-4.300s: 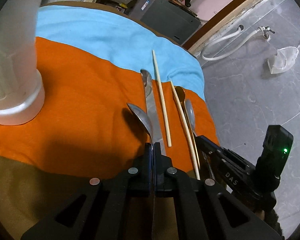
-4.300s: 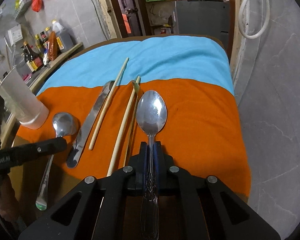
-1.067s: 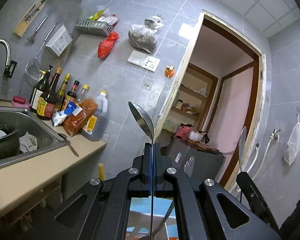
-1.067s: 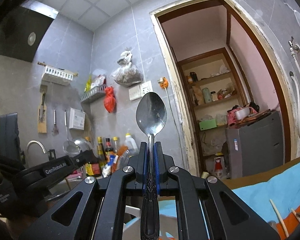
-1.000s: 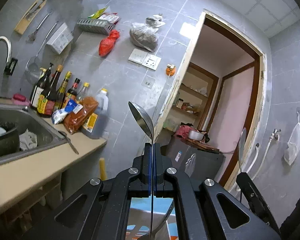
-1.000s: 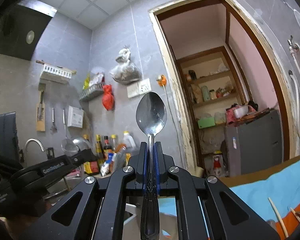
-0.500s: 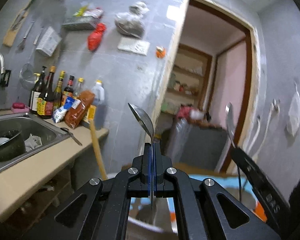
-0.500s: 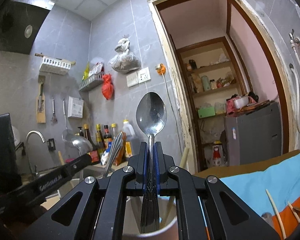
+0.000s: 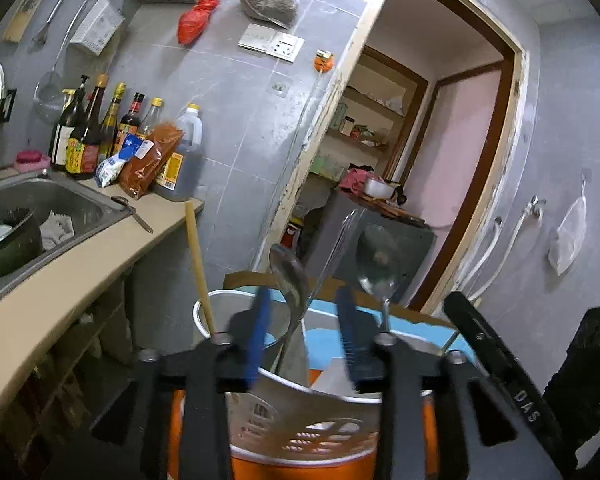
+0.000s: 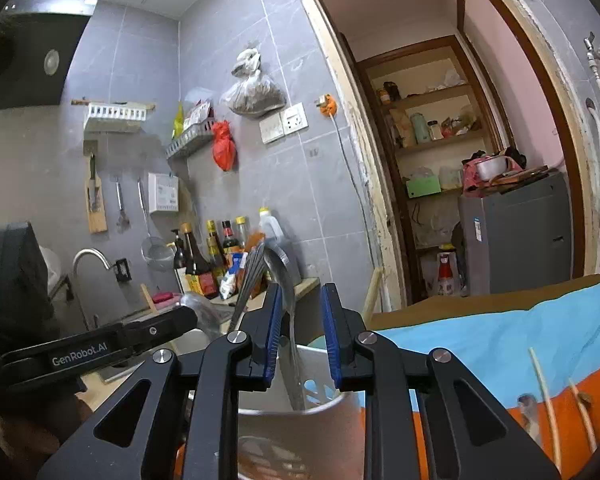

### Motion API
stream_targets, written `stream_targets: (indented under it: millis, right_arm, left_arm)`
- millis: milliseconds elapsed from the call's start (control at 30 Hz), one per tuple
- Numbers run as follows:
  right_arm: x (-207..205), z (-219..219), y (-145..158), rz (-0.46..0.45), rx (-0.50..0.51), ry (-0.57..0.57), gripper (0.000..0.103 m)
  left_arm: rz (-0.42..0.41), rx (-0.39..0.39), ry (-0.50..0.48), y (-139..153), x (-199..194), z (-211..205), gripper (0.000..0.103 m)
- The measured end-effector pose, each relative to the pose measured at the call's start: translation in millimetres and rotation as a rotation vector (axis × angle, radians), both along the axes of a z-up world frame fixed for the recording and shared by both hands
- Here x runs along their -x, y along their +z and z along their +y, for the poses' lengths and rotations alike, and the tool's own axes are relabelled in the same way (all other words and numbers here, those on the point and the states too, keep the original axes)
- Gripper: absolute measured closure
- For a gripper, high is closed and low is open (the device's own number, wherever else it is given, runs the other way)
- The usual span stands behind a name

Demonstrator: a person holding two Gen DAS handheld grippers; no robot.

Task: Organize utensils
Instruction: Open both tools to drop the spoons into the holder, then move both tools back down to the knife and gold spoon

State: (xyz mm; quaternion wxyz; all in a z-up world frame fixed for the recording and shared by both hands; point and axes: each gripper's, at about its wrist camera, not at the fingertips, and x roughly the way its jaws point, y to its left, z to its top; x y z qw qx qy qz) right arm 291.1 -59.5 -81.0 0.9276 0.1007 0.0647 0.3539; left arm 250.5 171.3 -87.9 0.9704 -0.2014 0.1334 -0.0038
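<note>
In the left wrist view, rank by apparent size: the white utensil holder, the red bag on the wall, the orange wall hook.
1. White utensil holder, largest, though nearest the camera.
2. Red bag.
3. Orange wall hook, smallest.

Two spoons (image 9: 288,276) and one chopstick (image 9: 198,264) stood in the one holder (image 9: 300,412). Right of the holder, two more chopsticks (image 10: 544,392) lay on the cloth (image 10: 500,344). Behind the holder stood five bottles (image 9: 90,120) and one jug (image 9: 184,148).
</note>
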Motion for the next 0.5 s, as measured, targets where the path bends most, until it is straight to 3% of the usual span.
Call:
stream_targets:
  millis: [133, 233, 400, 433, 500]
  right_arm:
    - [10, -17, 18, -0.013, -0.011, -0.022, 0.08]
    - [15, -34, 33, -0.017, -0.014, -0.053, 0.07]
    - [17, -67, 54, -0.002, -0.015, -0.095, 0.044]
    - [16, -73, 56, 0.004, -0.011, -0.103, 0.043]
    - [16, -85, 60, 0.013, 0.005, -0.125, 0.029]
  left_arm:
    - [0.017, -0.003, 0.014, 12, 6, -5, 0.058]
    - [0.006, -0.019, 0.034, 28, 13, -14, 0.041]
    - [-0.003, -0.081, 0.086, 54, 19, -36, 0.011]
    - [-0.003, -0.099, 0.098, 58, 20, -43, 0.009]
    - [-0.009, -0.133, 0.107, 65, 21, -57, 0.006]
